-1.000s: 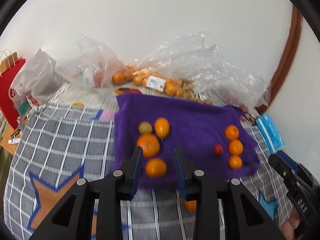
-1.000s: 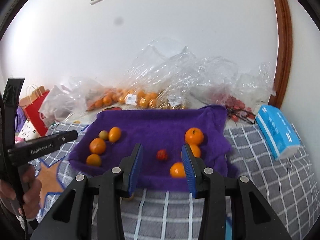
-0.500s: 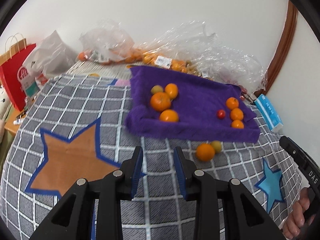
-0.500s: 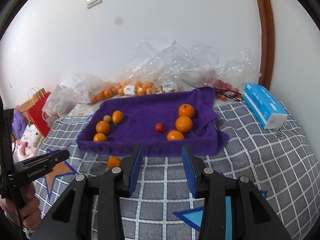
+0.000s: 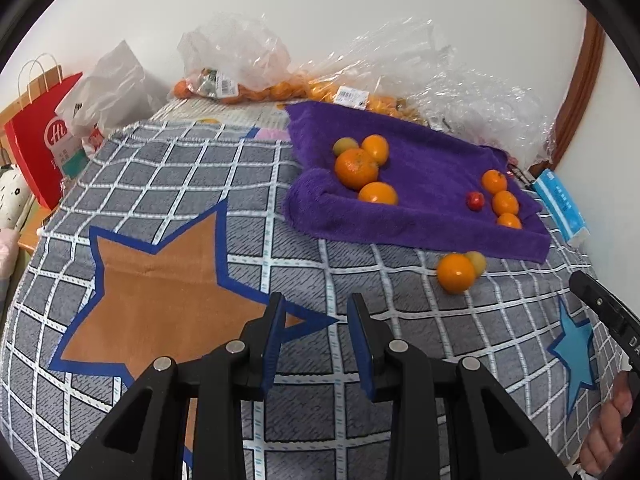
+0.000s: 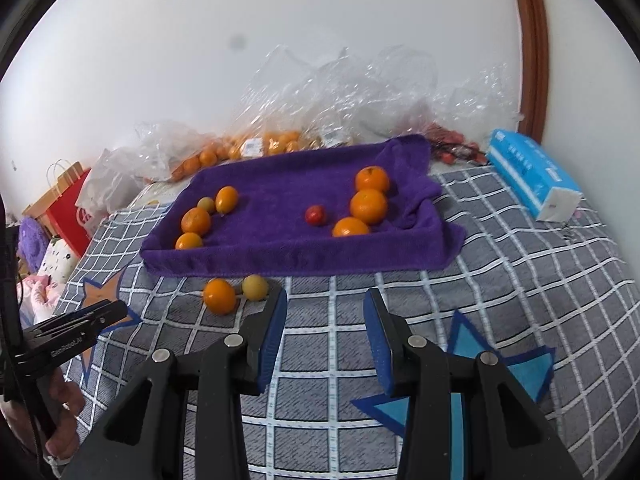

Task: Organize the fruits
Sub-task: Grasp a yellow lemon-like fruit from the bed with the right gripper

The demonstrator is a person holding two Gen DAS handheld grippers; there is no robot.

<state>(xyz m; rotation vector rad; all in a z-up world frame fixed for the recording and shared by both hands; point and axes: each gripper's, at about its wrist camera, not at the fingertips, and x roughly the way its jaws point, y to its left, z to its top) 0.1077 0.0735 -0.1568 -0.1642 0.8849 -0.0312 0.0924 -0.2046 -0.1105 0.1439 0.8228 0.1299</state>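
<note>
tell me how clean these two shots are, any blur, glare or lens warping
Left wrist view: sharp, but the fisheye bows the checked blanket and darkens the corners. Right wrist view: also sharp, the brown door frame curves, and a small dark smudge shows against the white wall. Both: soft even light, faint shadows, mild sheen on the clear plastic bags.

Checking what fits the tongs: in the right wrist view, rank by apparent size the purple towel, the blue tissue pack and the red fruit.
1. purple towel
2. blue tissue pack
3. red fruit
The gaps are wide, so nearness to the camera does not change the order.
</note>
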